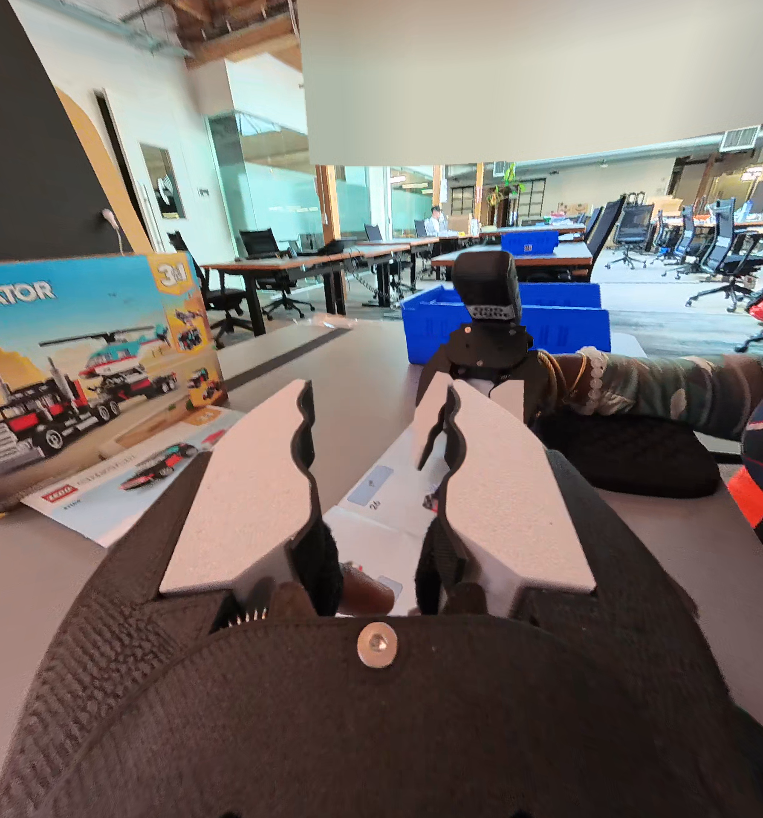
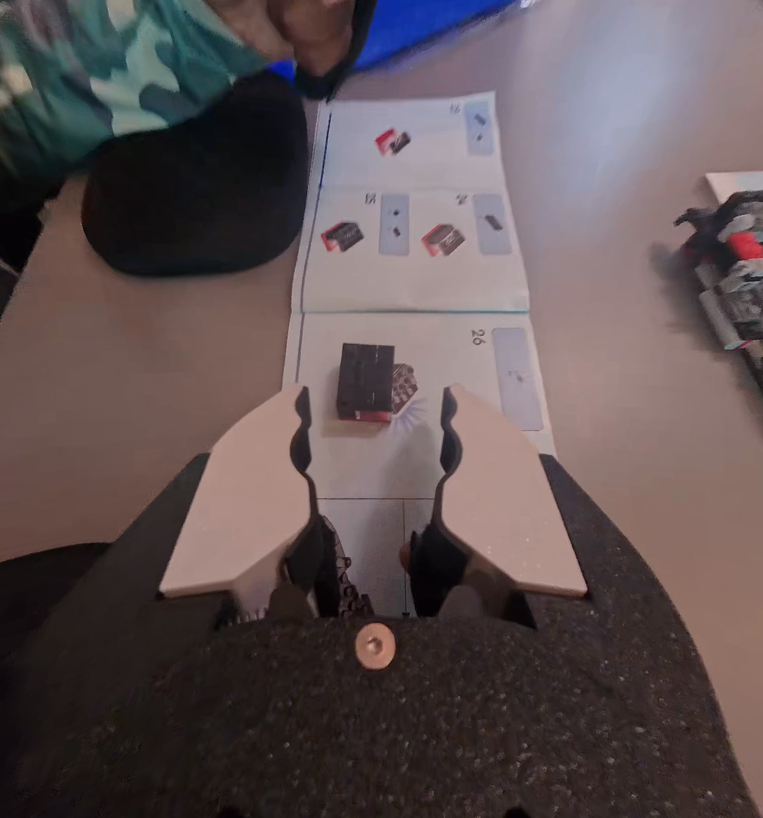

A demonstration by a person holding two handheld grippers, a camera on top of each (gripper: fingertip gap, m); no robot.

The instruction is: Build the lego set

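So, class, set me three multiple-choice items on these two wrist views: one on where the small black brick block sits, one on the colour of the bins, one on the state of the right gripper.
1. Where does the small black brick block sit?
A. on the open instruction booklet
B. inside a bin
C. on the set's box

2. What colour are the bins behind the far gripper?
A. green
B. blue
C. yellow

3. How is the right gripper?
A. shut on the block
B. shut on nothing
C. open, holding nothing

Key: 1 A, booklet page shows all round the block; 2 B, their walls are plain blue in the left wrist view; 3 C, a wide gap lies between its fingers, with the block beyond the tips.
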